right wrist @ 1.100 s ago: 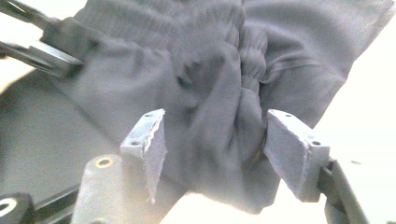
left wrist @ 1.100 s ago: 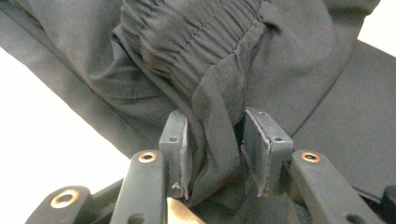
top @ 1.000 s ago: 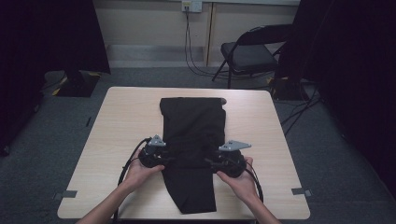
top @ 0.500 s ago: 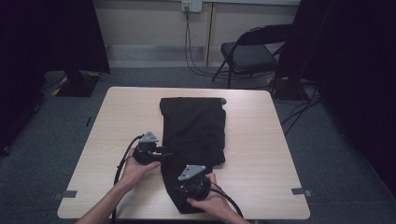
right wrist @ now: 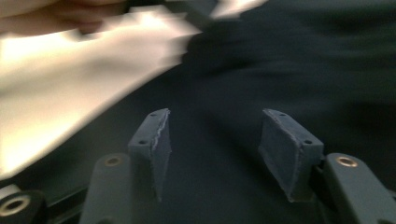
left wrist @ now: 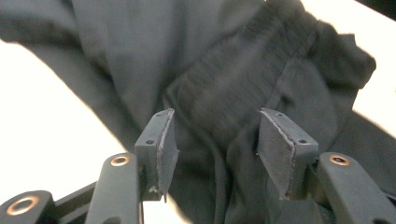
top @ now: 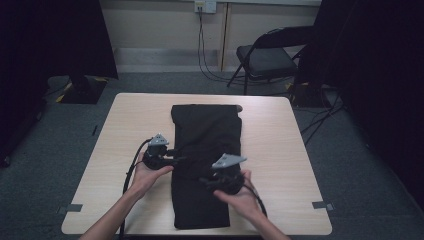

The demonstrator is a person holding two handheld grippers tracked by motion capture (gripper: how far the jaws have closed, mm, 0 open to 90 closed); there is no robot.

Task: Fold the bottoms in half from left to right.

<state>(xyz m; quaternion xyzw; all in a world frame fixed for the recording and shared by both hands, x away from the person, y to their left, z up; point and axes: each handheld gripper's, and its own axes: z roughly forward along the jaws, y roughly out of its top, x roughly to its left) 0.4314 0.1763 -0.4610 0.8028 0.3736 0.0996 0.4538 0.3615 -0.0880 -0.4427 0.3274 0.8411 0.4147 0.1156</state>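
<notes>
the black trousers (top: 205,165) lie along the middle of the table (top: 280,150), folded into a long narrow strip. the far end is near the far edge of the table and the near end comes close to your edge. they are one dark colour, with no pattern that i can see. in the left gripper view the cloth (left wrist: 224,93) shows soft wrinkles and a thicker band, which looks like a waistband or a hem, but i cannot tell which.

i think this cloth is light and very soft, so it will hang down and lose its shape when you lift it. it is not fragile, and it should not slip much from the pads. take it at a folded edge or at the thick band, through all layers together, and lift with both hands at the same height.

your left gripper (top: 172,159) is at the left edge of the trousers, and its jaws have just been opening; they stand apart over the cloth and pinch nothing. your right gripper (top: 207,181) is over the lower middle part, its jaws have just been opening too, and they hold nothing.
</notes>
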